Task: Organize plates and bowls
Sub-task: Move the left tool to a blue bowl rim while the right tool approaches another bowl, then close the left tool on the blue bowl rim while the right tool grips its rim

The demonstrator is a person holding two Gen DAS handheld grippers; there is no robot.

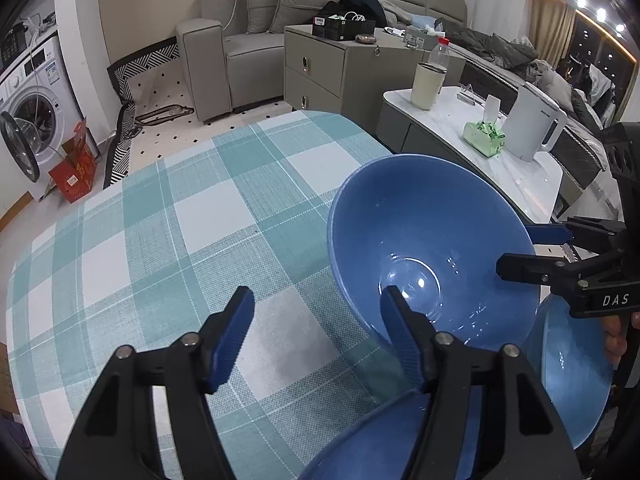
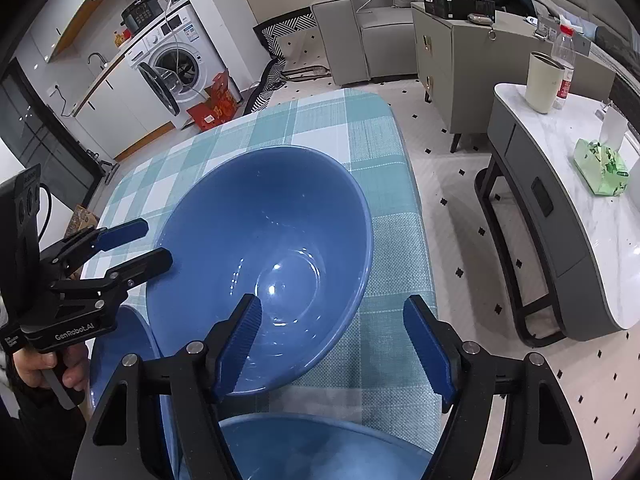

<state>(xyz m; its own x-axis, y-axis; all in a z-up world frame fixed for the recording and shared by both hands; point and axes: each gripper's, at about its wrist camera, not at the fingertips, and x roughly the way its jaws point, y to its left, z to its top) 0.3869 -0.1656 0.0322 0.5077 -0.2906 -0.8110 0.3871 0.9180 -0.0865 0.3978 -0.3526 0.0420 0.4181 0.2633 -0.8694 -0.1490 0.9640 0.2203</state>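
While both grippers stand wide open and hold nothing, left gripper [image 1: 316, 320] and right gripper [image 2: 332, 336] flank a tilted blue bowl [image 2: 272, 256] near the table's [image 1: 160, 240] right edge; two more bowls [image 2: 320, 440] at the near edge.

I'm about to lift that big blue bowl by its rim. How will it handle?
The big blue bowl looks glazed, with bright highlights, so its rim is likely slippery. It seems rigid ceramic, probably heavy and chippable against the neighbouring bowl. Its wide flare may let it tip.
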